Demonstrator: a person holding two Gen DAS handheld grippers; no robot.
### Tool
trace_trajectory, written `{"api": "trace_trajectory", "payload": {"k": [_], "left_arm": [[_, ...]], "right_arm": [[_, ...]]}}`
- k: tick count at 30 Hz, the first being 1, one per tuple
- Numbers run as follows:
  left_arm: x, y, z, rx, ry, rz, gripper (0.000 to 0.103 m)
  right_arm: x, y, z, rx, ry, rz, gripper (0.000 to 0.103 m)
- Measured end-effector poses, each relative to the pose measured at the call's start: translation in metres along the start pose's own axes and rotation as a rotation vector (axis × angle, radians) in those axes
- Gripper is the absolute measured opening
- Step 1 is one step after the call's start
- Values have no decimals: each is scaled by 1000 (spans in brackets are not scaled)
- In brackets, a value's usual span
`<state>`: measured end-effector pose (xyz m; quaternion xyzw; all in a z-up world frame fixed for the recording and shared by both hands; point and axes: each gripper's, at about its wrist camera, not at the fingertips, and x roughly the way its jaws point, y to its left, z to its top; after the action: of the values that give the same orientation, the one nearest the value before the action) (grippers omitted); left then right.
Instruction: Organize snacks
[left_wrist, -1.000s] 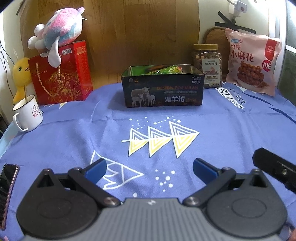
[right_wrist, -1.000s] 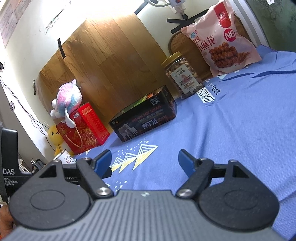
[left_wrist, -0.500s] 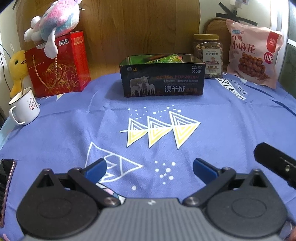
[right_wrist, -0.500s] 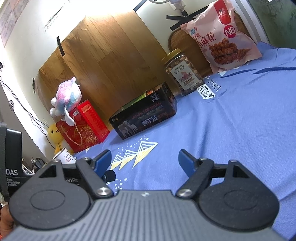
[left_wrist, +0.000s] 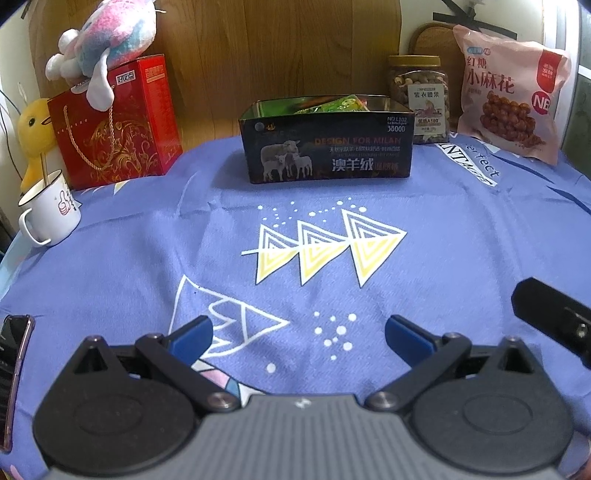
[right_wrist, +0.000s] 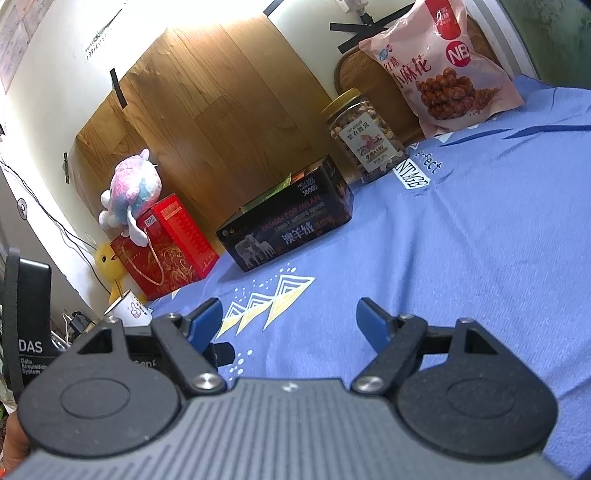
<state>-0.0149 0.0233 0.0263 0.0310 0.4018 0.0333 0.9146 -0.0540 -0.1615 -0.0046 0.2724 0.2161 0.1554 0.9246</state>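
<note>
A dark open tin (left_wrist: 328, 155) with a sheep picture stands at the back of the blue cloth; green snack packets (left_wrist: 338, 104) show inside it. It also shows in the right wrist view (right_wrist: 291, 225). A nut jar (left_wrist: 421, 99) (right_wrist: 364, 136) and a pink snack bag (left_wrist: 508, 96) (right_wrist: 443, 66) stand to its right against the wall. My left gripper (left_wrist: 299, 330) is open and empty, low over the cloth, well short of the tin. My right gripper (right_wrist: 290, 319) is open and empty, to the right of the left one.
A red gift box (left_wrist: 114, 122) with a plush toy (left_wrist: 107, 40) on top stands at the back left, beside a yellow duck (left_wrist: 33, 129) and a white mug (left_wrist: 50, 208). A phone (left_wrist: 14, 365) lies at the left edge. The blue cloth (left_wrist: 295, 258) covers the table.
Both grippers have drawn back slightly from the tin and tilted a little; both stay open and empty. No object has moved.
</note>
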Motion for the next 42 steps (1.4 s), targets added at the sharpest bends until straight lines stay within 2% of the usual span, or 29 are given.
{"api": "trace_trajectory", "payload": {"k": [42], "left_arm": [[4, -4, -1, 37, -13, 42, 103]], "right_arm": [[2, -7, 0, 10, 10, 0, 82]]}}
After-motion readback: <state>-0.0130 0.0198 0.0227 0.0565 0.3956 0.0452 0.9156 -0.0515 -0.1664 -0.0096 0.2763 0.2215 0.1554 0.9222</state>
